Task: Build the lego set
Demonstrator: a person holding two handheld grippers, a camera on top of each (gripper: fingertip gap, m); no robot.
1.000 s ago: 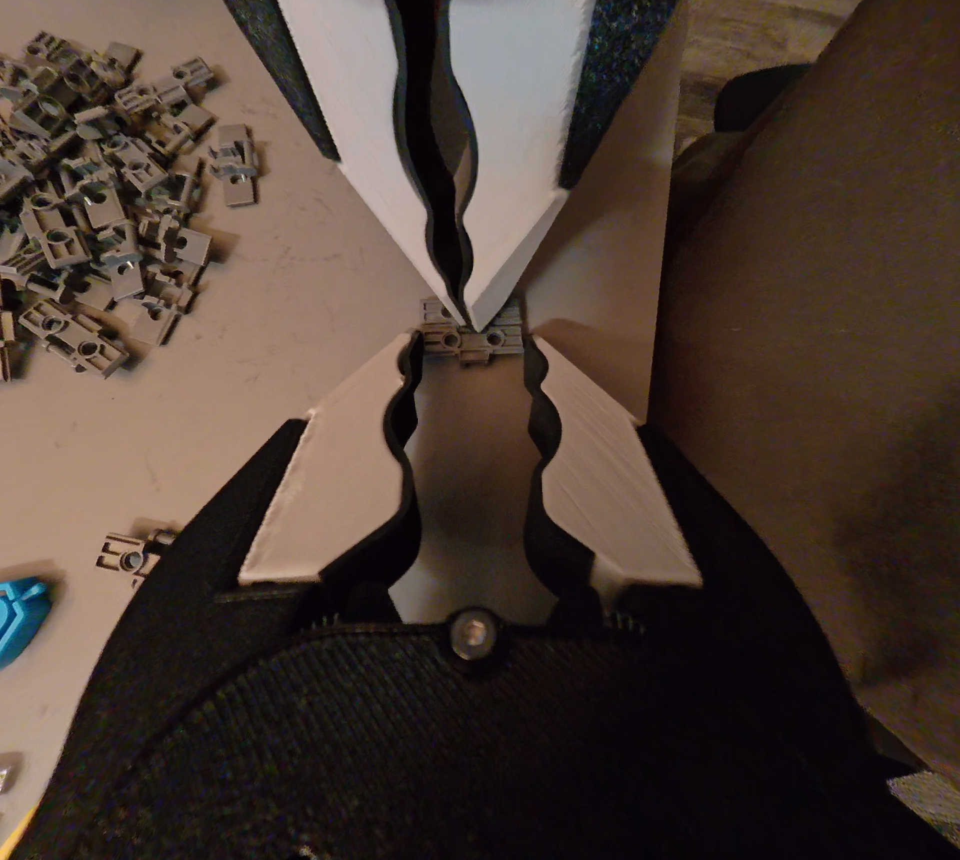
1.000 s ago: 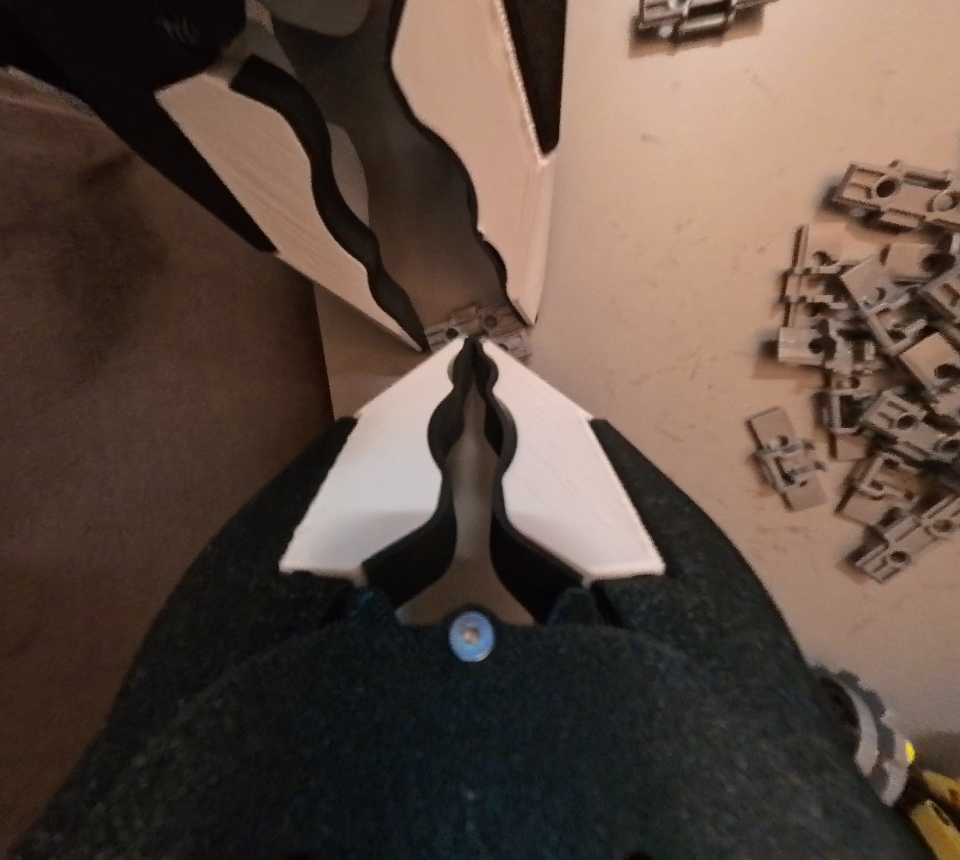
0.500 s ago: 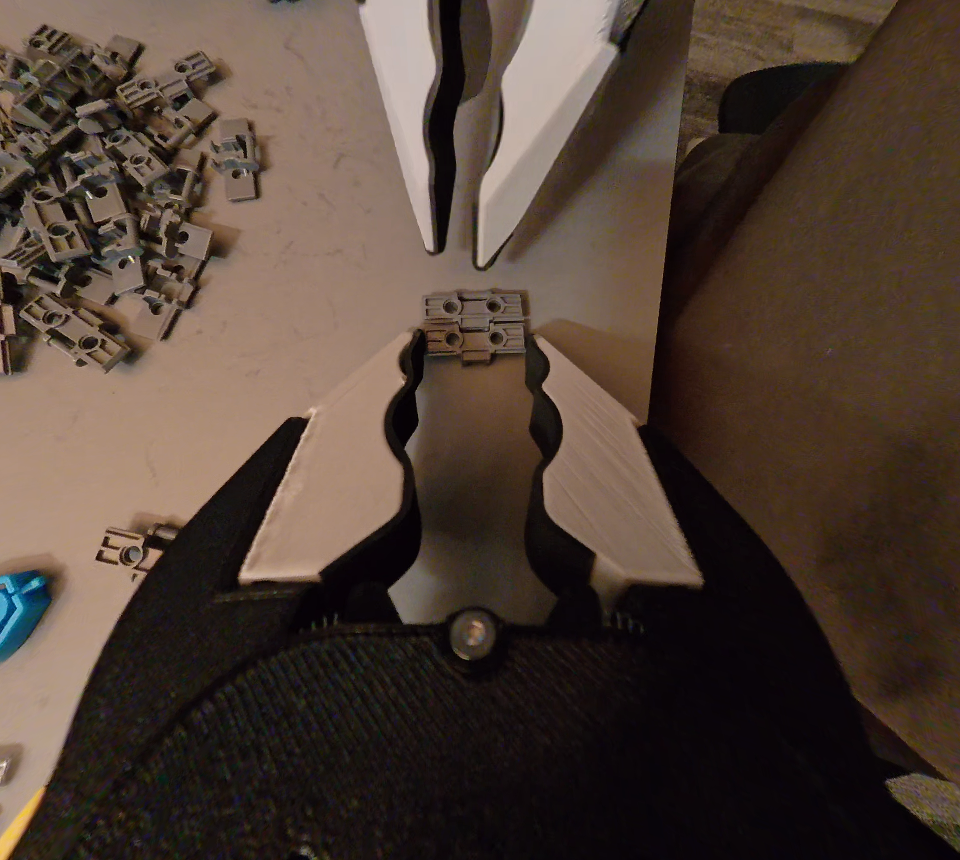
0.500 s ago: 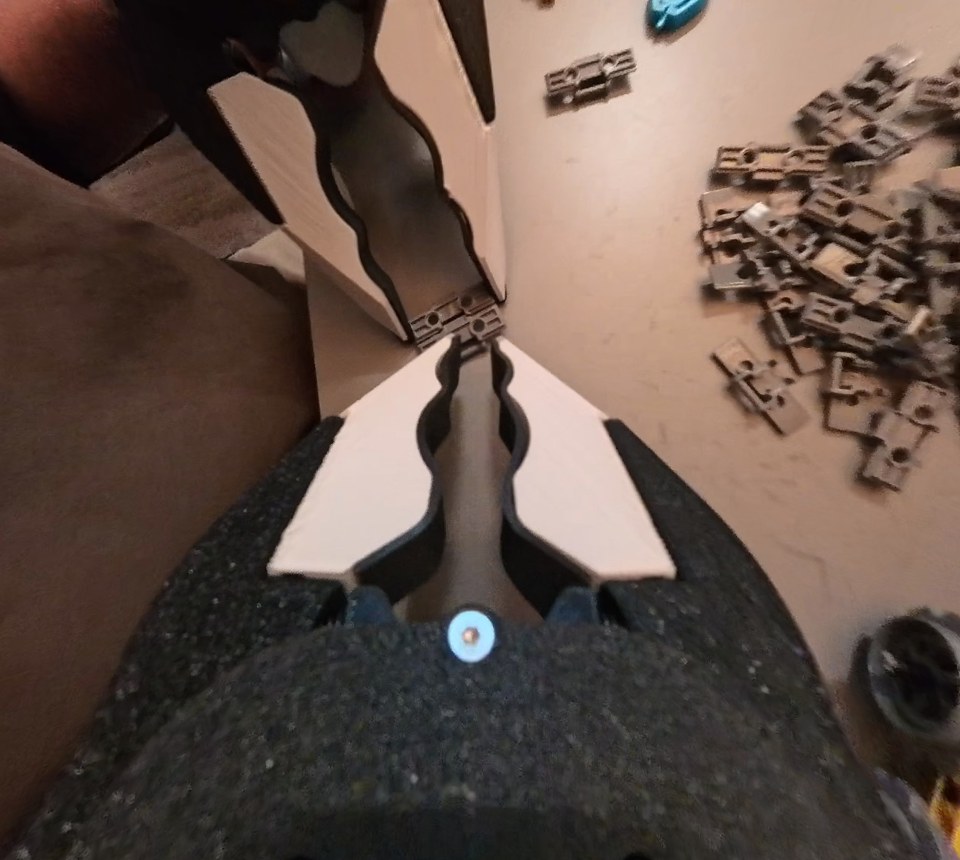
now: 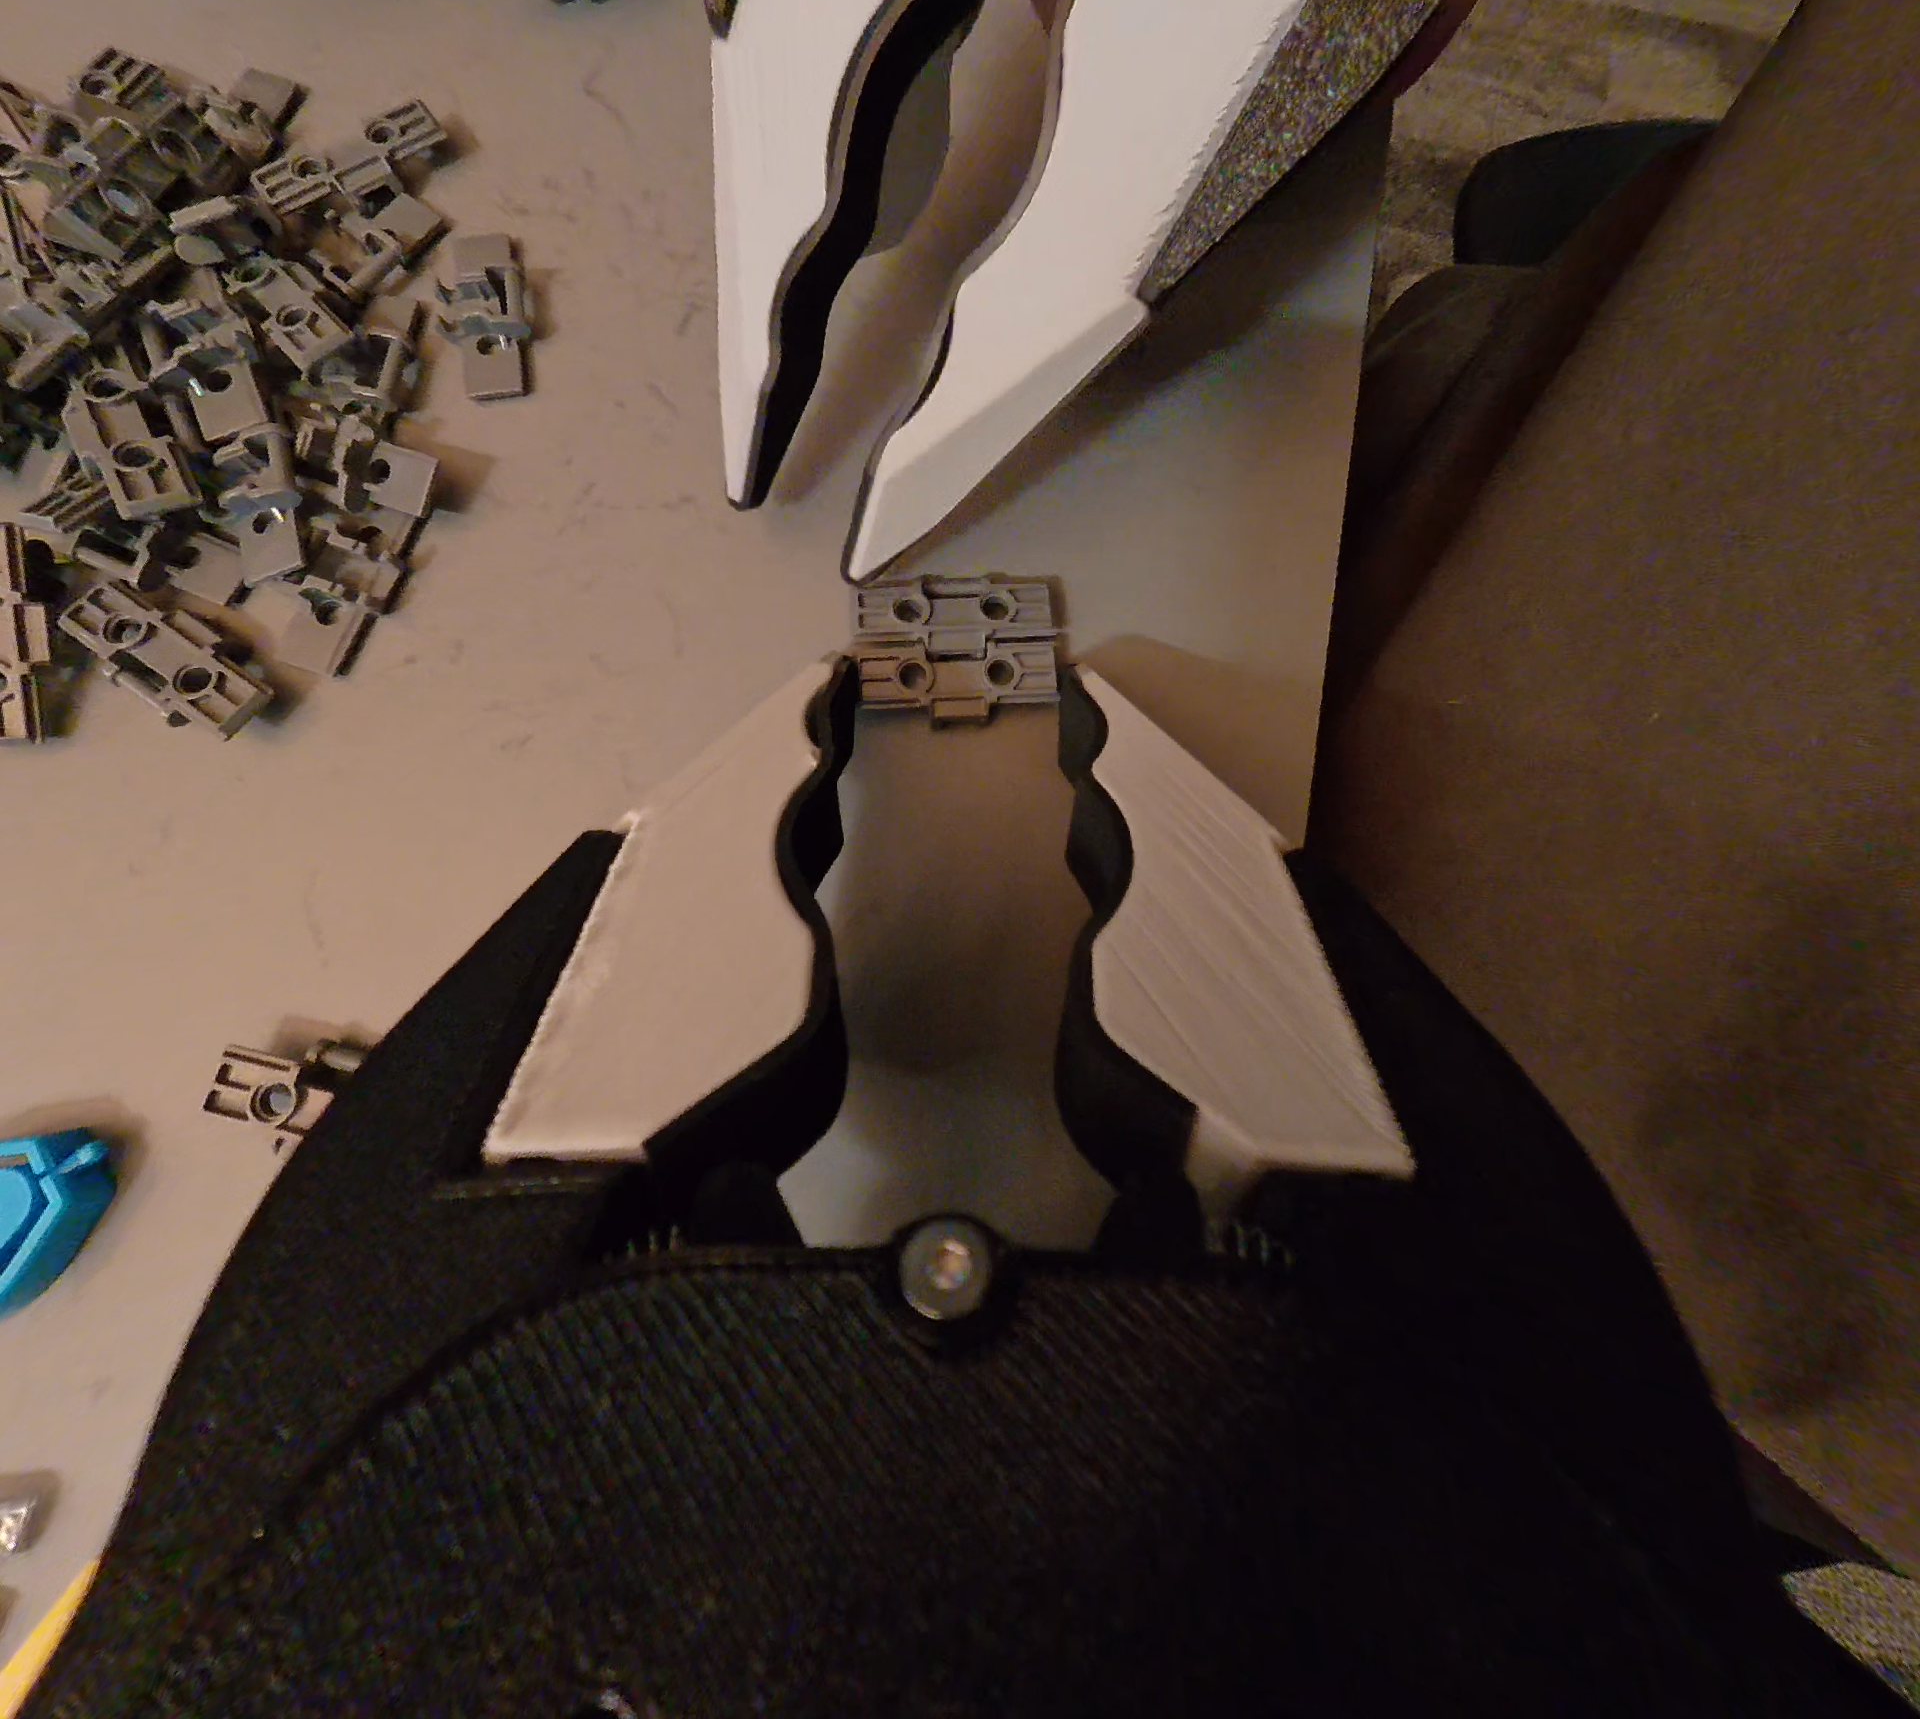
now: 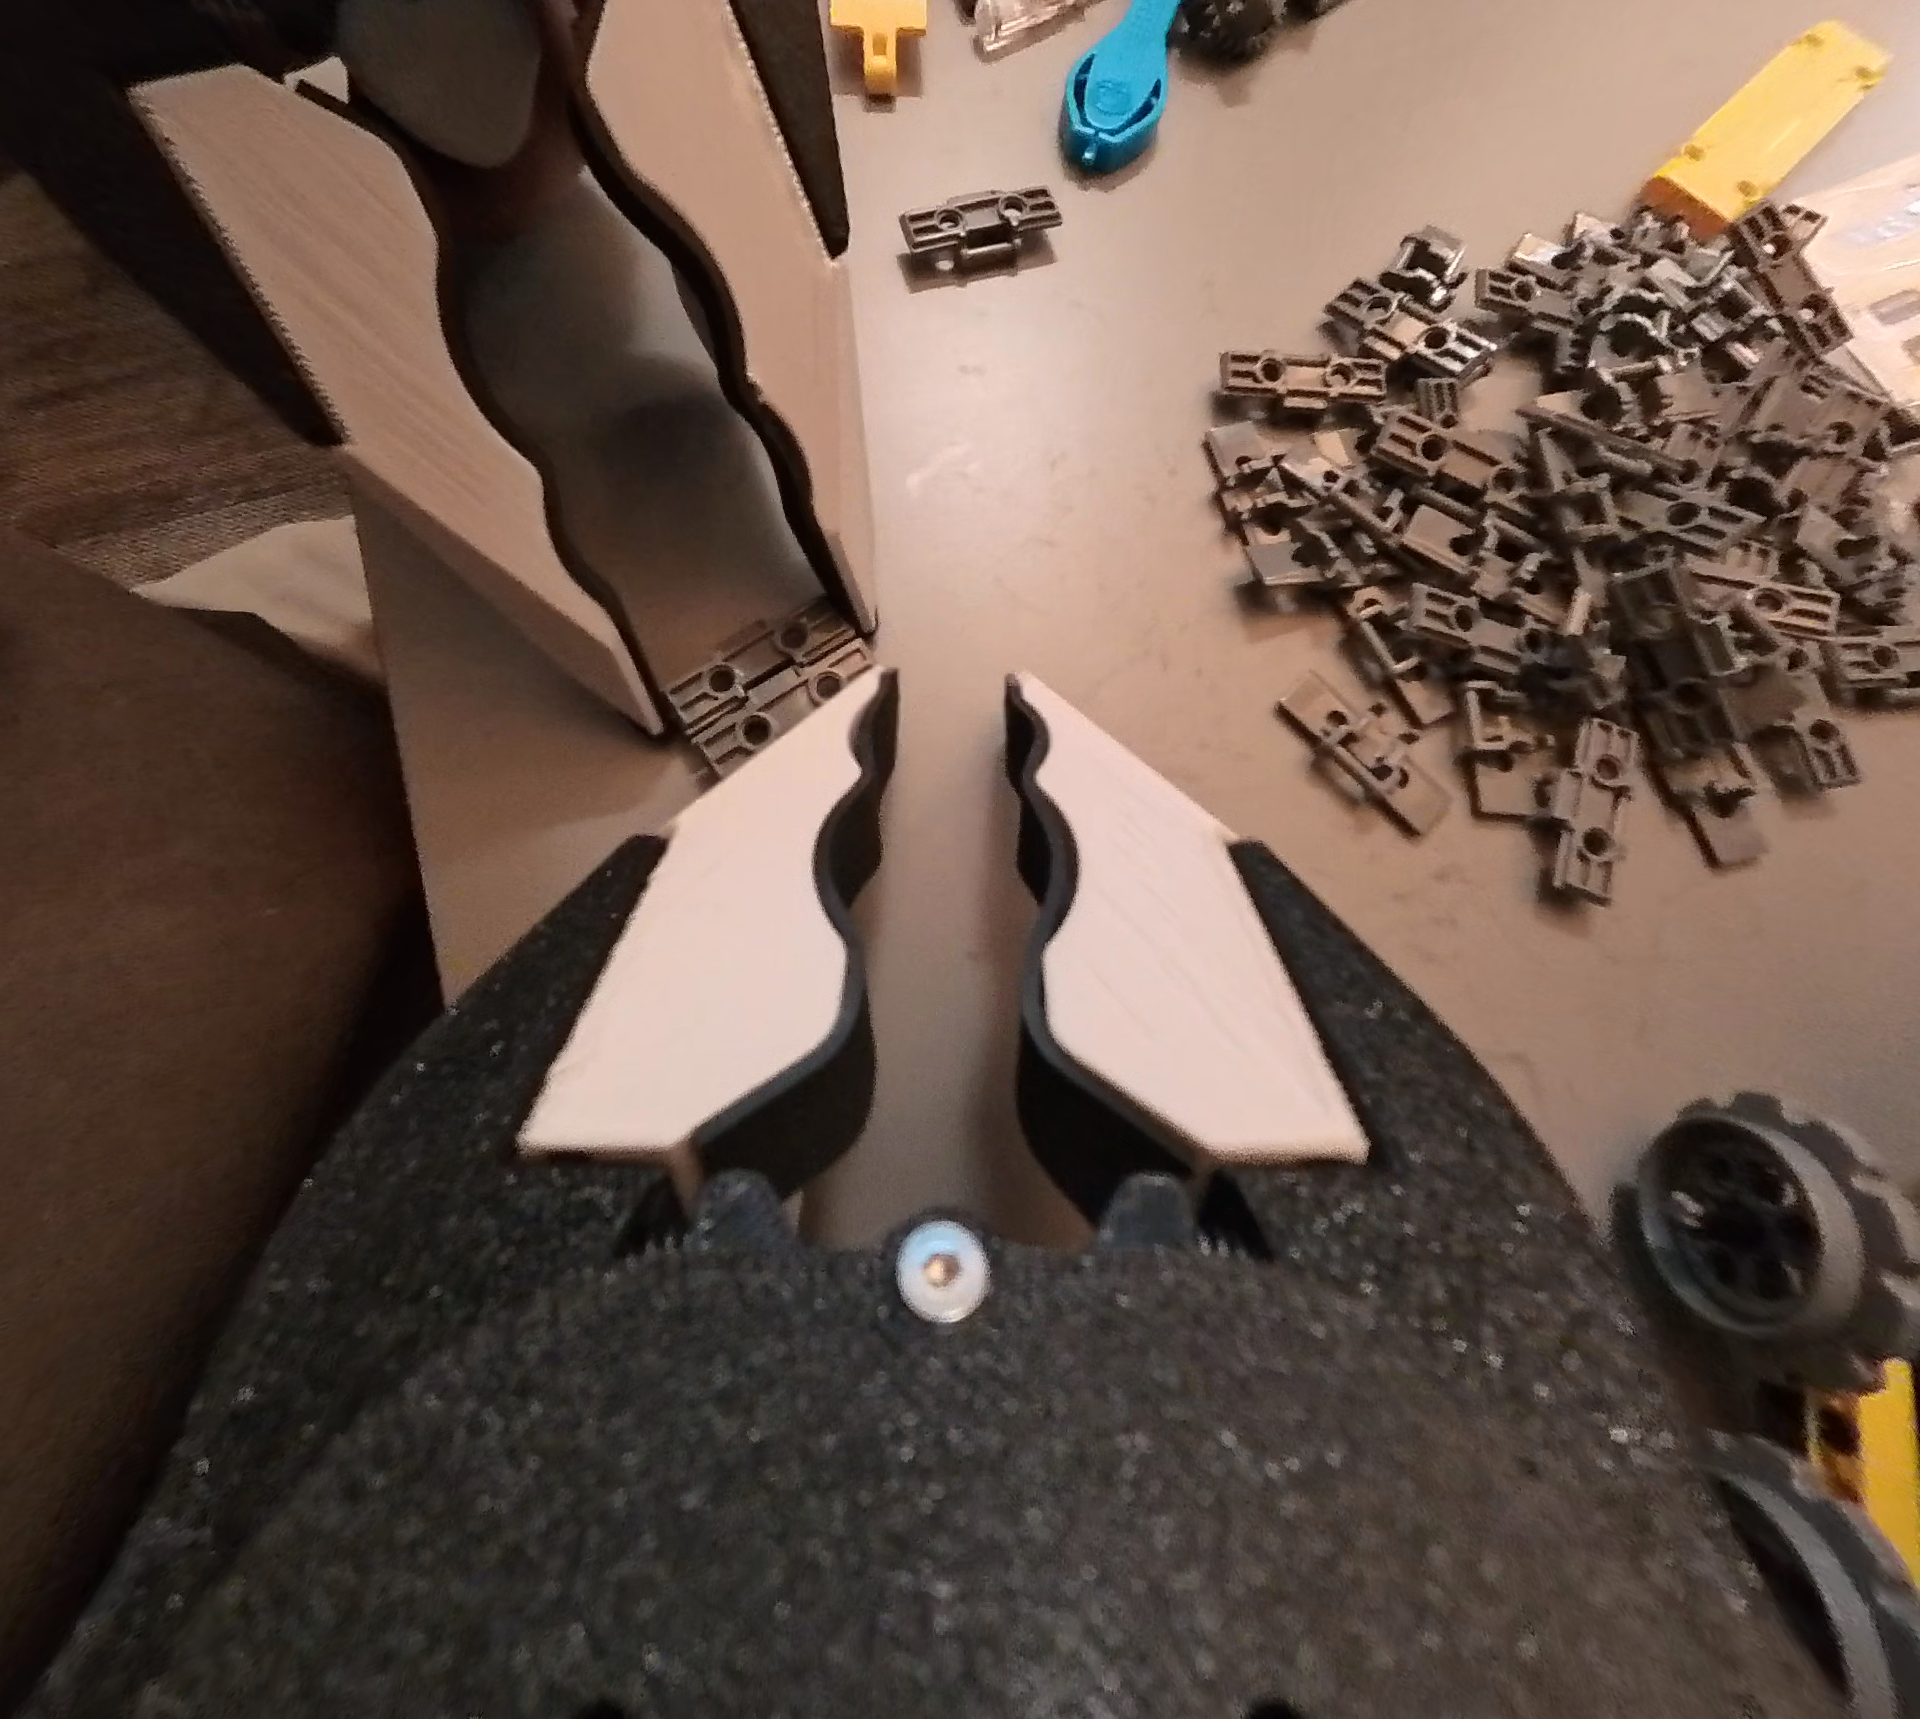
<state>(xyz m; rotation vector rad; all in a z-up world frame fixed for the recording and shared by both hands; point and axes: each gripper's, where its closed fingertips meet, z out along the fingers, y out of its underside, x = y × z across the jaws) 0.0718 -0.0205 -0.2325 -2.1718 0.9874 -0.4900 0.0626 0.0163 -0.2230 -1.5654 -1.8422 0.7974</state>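
Many small grey plastic track-link pieces [image 6: 1600,620] lie heaped on the pale tabletop [image 5: 582,630]. The left gripper [image 5: 956,682] clamps two joined grey links [image 5: 956,651] at its fingertips. The right gripper [image 6: 945,693], just beside them, stands narrowly parted, holding nothing.

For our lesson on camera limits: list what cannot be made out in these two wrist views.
- Blue plastic piece: cut by left wrist view's left edge.
- Lone grey link: partly behind left gripper body.
- Pile of small grey plastic track links: lower links buried.
- Grey-tyred wheel: cut by right view's edge.
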